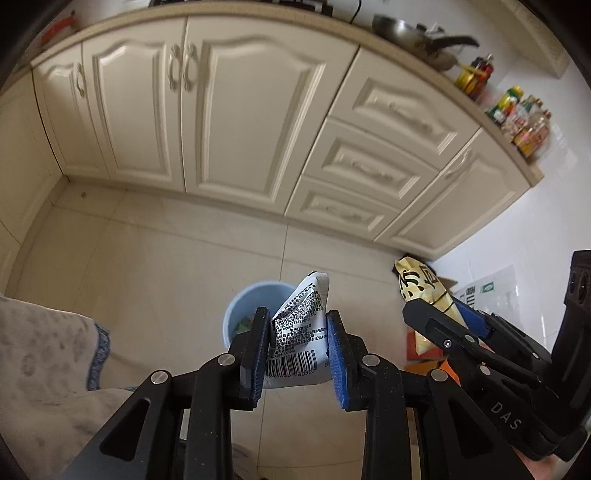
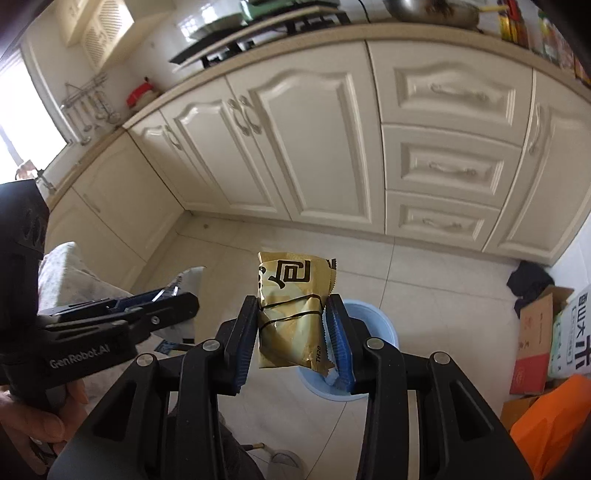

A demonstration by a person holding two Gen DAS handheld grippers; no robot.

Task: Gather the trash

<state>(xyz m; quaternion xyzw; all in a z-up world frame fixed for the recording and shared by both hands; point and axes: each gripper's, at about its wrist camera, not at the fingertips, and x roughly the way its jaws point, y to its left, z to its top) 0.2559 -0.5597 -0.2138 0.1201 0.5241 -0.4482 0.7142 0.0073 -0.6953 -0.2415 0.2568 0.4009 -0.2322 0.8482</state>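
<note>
My left gripper [image 1: 297, 325] is shut on a white wrapper [image 1: 299, 332] with black print and a barcode, held above a light blue bin [image 1: 240, 306] on the floor. My right gripper [image 2: 291, 310] is shut on a gold snack wrapper [image 2: 291, 314] with black characters, held above and left of the same blue bin [image 2: 373, 325]. The right gripper also shows at the right of the left wrist view [image 1: 436, 310], holding the gold wrapper [image 1: 417, 284]. The left gripper shows at the left of the right wrist view [image 2: 177, 295].
Cream kitchen cabinets [image 1: 240, 122] and drawers [image 2: 443, 162] stand behind the bin. Cardboard boxes [image 2: 535, 332], an orange object [image 2: 550, 417] and dark cloth [image 2: 528, 280] lie at the right. A patterned cloth [image 1: 44, 350] is at the left. Bottles [image 1: 517, 114] and a pan [image 1: 413, 33] sit on the counter.
</note>
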